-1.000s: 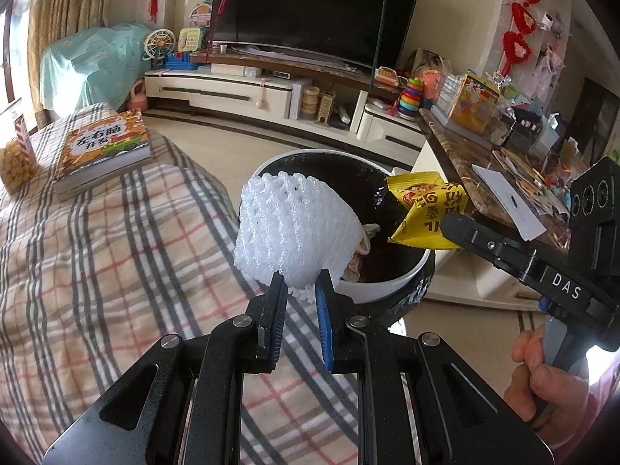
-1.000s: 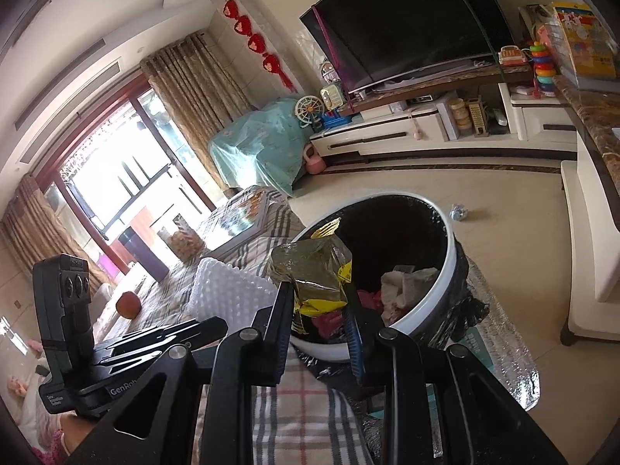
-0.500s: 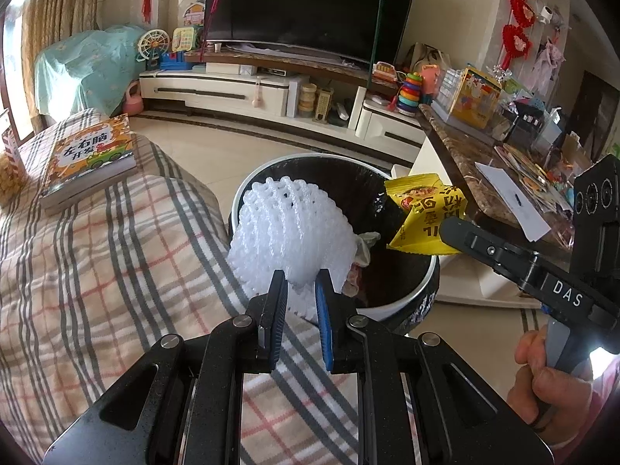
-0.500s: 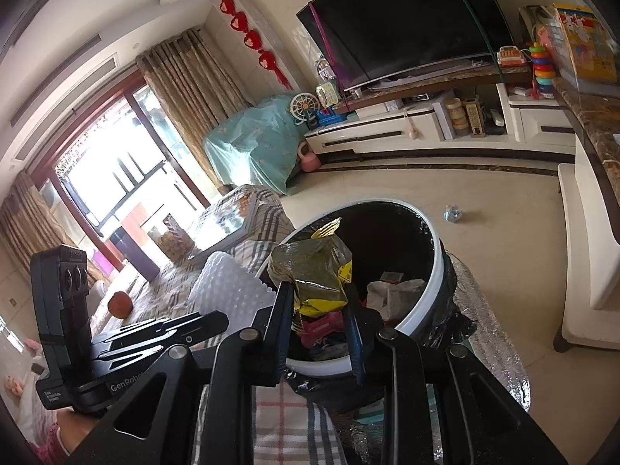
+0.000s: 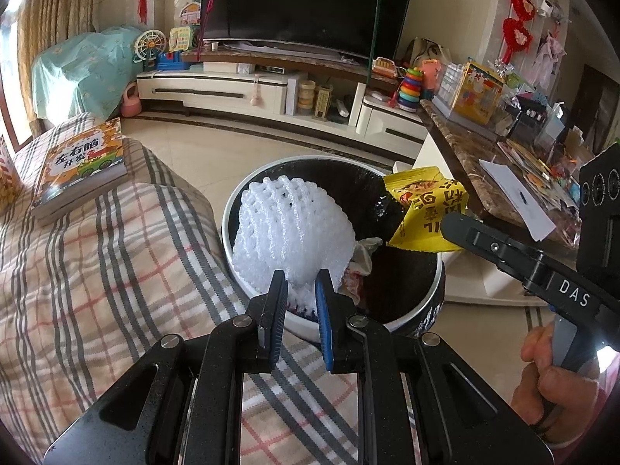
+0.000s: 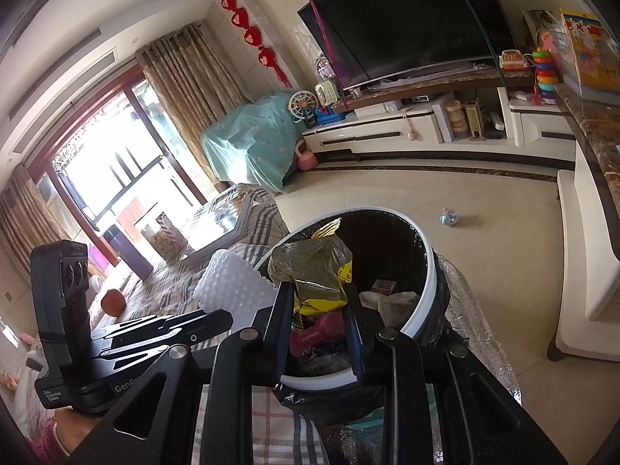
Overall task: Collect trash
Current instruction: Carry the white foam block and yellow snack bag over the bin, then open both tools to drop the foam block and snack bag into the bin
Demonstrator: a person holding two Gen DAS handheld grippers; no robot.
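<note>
My left gripper is shut on a white foam net sleeve and holds it over the near rim of the round white trash bin with a black liner. My right gripper is shut on a yellow snack wrapper and holds it over the bin. In the left wrist view the wrapper hangs above the bin's right rim. The foam sleeve shows in the right wrist view left of the wrapper. Trash lies inside the bin.
A plaid-covered table holds a colourful book at the left. A marble counter with papers and clutter stands right of the bin. A TV stand is at the back. A crumpled scrap lies on the floor.
Both grippers have moved forward toward the bin, still holding their items. The foam sleeve now hangs over the bin's opening instead of the tablecloth.
</note>
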